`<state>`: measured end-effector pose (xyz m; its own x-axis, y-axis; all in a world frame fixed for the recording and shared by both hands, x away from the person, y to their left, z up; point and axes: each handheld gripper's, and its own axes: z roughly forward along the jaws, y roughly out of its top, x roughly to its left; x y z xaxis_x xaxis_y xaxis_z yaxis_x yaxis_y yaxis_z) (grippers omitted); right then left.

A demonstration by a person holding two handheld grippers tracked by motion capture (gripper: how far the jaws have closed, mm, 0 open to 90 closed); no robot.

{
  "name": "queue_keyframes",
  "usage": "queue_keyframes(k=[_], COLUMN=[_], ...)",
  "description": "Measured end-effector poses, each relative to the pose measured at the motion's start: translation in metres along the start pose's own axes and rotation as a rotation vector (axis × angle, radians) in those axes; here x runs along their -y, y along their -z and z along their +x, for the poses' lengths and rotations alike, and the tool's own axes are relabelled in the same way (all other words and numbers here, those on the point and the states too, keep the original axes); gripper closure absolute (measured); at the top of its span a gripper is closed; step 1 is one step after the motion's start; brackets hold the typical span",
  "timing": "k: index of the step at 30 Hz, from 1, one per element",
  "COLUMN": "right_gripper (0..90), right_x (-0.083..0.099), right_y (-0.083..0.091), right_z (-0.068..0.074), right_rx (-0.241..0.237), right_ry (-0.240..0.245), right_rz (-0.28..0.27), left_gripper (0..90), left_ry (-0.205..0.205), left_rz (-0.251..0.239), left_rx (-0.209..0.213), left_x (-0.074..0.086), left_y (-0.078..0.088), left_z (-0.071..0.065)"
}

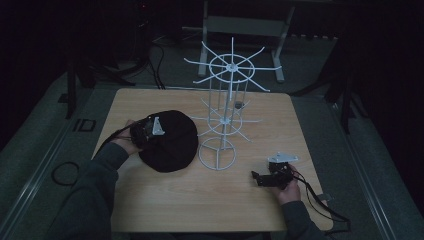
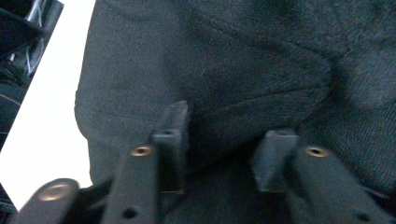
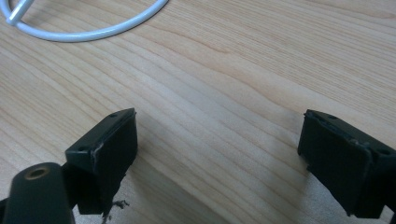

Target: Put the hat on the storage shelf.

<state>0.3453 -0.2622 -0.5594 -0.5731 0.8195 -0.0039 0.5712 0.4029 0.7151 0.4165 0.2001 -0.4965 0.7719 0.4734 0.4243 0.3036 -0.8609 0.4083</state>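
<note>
A black fabric cap [image 1: 172, 145] lies on the left half of the wooden table [image 1: 210, 200]. My left gripper [image 1: 158, 133] reaches onto its near-left side from the person's left hand. In the left gripper view the jaws [image 2: 224, 149] stand part-closed with a raised fold of the cap [image 2: 243, 84] gathered between the pads, which touch the cloth. My right gripper [image 1: 257, 178] rests low over bare wood at the front right, pointing left. Its jaws [image 3: 217, 144] are wide open with nothing between them.
A tall white wire rack [image 1: 227, 95] with radiating arms stands at the table's middle on a round base ring [image 1: 217, 154], just right of the cap. Part of that ring [image 3: 93, 31] lies ahead of the right gripper. Cables trail off both grippers toward the table's edges.
</note>
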Motion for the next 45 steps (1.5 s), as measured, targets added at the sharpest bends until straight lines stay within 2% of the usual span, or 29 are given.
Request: queue_keyframes(k=[6, 7, 18, 22, 23, 31, 32, 33, 36, 38, 40, 41, 45], right_gripper=[11.5, 11.6, 11.6, 11.5, 11.5, 11.6, 11.6, 11.6, 11.6, 11.6, 11.6, 11.5, 11.6], right_x=[0.0, 0.0, 0.0, 0.0, 0.0, 0.0, 0.0, 0.0, 0.0, 0.0, 0.0, 0.0, 0.0], right_y=[0.0, 0.0, 0.0, 0.0, 0.0, 0.0, 0.0, 0.0, 0.0, 0.0, 0.0, 0.0, 0.0], right_z=[0.0, 0.0, 0.0, 0.0, 0.0, 0.0, 0.0, 0.0, 0.0, 0.0, 0.0, 0.0, 0.0], right_rx=[0.0, 0.0, 0.0, 0.0, 0.0, 0.0, 0.0, 0.0, 0.0, 0.0, 0.0, 0.0, 0.0], right_ry=[0.0, -0.001, 0.0, 0.0, -0.001, 0.0, 0.0, 0.0, 0.0, -0.001, 0.0, 0.0, 0.0], right_rz=[0.0, 0.0, 0.0, 0.0, 0.0, 0.0, 0.0, 0.0, 0.0, 0.0, 0.0, 0.0, 0.0], left_gripper=[82.5, 84.7, 86.4, 86.5, 86.6, 86.6, 86.6, 86.7, 86.7, 86.7, 86.7, 86.7, 86.7], left_ry=[0.017, 0.031, 0.167, 0.189, 0.214, 0.333, 0.333, 0.36, 0.38, 0.421, 0.429, 0.462, 0.52], left_rz=[-0.003, -0.007, -0.083, -0.092, -0.103, -0.165, -0.165, -0.174, -0.182, -0.199, -0.202, -0.215, -0.24], left_rx=[0.028, 0.037, 0.08, 0.088, 0.094, 0.117, 0.117, 0.12, 0.121, 0.127, 0.129, 0.138, 0.153], left_x=[-0.002, -0.003, -0.006, -0.005, -0.005, -0.001, -0.001, 0.001, 0.002, 0.004, 0.005, 0.006, 0.008], left_y=[0.0, 0.001, 0.021, 0.024, 0.026, 0.039, 0.039, 0.043, 0.046, 0.05, 0.051, 0.053, 0.058], left_z=[0.002, 0.003, 0.021, 0.025, 0.026, 0.041, 0.041, 0.045, 0.047, 0.051, 0.052, 0.054, 0.059])
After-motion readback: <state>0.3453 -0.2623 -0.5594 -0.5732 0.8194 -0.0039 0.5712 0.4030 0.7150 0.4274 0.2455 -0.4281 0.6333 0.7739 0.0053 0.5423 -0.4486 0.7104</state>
